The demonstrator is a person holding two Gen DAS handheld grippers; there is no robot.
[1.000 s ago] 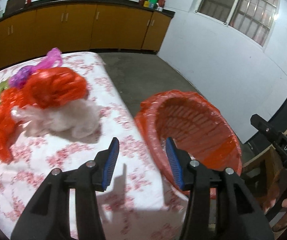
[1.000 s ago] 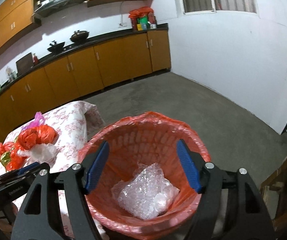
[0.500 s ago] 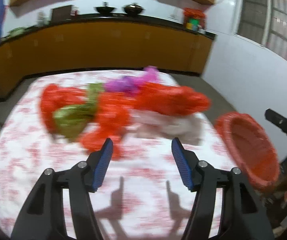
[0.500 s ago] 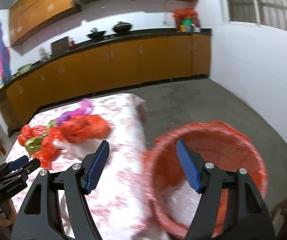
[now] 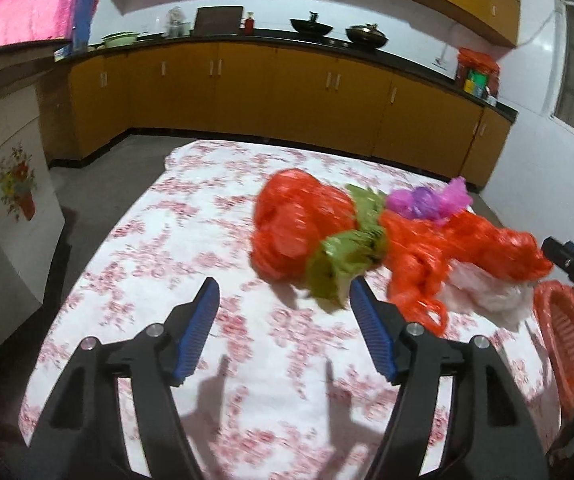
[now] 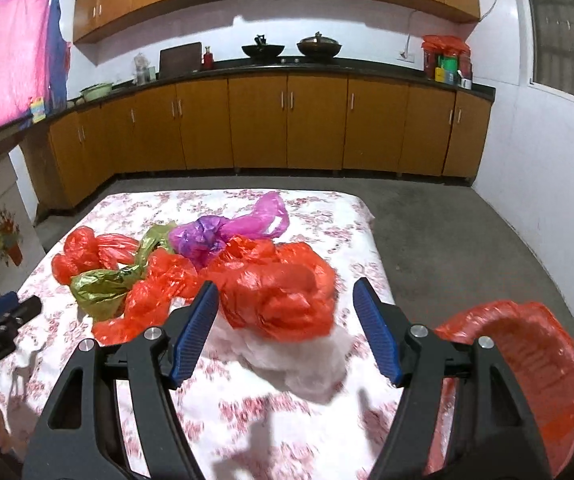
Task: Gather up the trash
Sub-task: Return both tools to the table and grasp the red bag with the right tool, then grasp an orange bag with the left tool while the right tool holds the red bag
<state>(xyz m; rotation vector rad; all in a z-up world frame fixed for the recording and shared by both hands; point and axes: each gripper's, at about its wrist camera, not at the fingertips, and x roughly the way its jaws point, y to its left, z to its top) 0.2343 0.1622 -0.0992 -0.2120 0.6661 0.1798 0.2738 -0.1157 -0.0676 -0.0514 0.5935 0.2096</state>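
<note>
Both claws empty, jaws apart: left claw (image 5: 283,320), right claw (image 6: 285,320) above bag pile (image 6: 271,288)

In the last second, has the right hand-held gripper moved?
Yes. The right hand-held gripper swung left, off the bin and over the red bag on the table.

Bags crowd the far half of the table

Bare tablecloth (image 5: 191,240) lies open ahead of the left gripper (image 5: 283,308); the bag pile (image 6: 247,280) blocks the right gripper (image 6: 285,306), and the basket (image 6: 539,364) stands off the table's right edge.
</note>
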